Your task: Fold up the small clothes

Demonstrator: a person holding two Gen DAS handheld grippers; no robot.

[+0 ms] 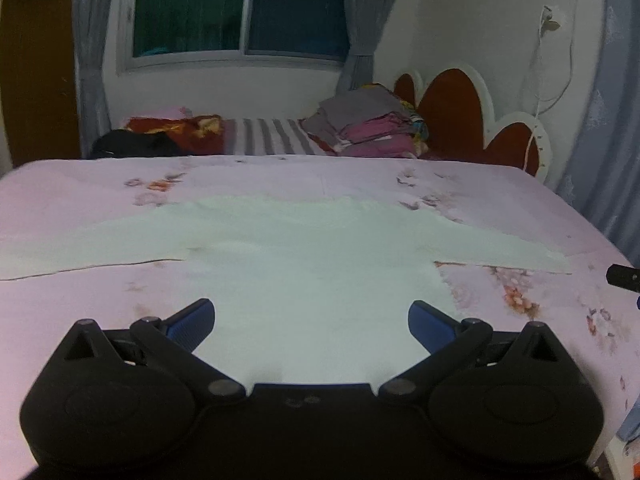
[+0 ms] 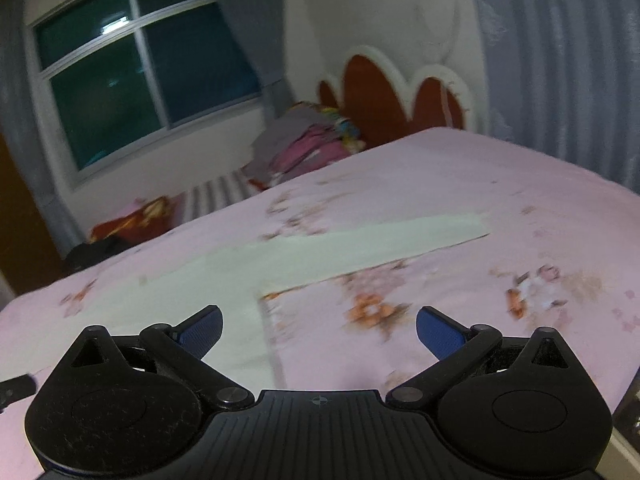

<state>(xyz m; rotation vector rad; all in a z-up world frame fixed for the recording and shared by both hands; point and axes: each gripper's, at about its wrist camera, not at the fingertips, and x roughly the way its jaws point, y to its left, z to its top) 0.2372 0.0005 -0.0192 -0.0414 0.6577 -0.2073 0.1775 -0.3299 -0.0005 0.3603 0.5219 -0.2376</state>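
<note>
Above a pink floral bedsheet (image 1: 100,200), the left gripper (image 1: 311,322) hangs with its blue-padded fingers (image 1: 192,322) spread wide and nothing between them, poised over the lower body of a pale shirt (image 1: 312,264). That shirt lies flat on the sheet with both sleeves stretched out to the sides, its hem nearest the camera. From the right wrist view, the right gripper (image 2: 319,330) is likewise released and empty, held over the shirt's side edge, one sleeve (image 2: 380,244) running away across the sheet; this view is tilted and blurred. Beyond the bed's far edge lies striped bedding (image 1: 264,136), with a red patterned cloth (image 1: 180,128) and a dark bundle (image 1: 132,144) toward its left end. A stack of folded grey and pink clothes (image 1: 368,124) sits by a scalloped red headboard (image 1: 460,112) trimmed in white. A dark window (image 1: 240,8) fills the back wall, flanked by grey curtains (image 1: 360,20), and a white cable (image 1: 536,92) hangs from a wall socket beside the headboard.
</note>
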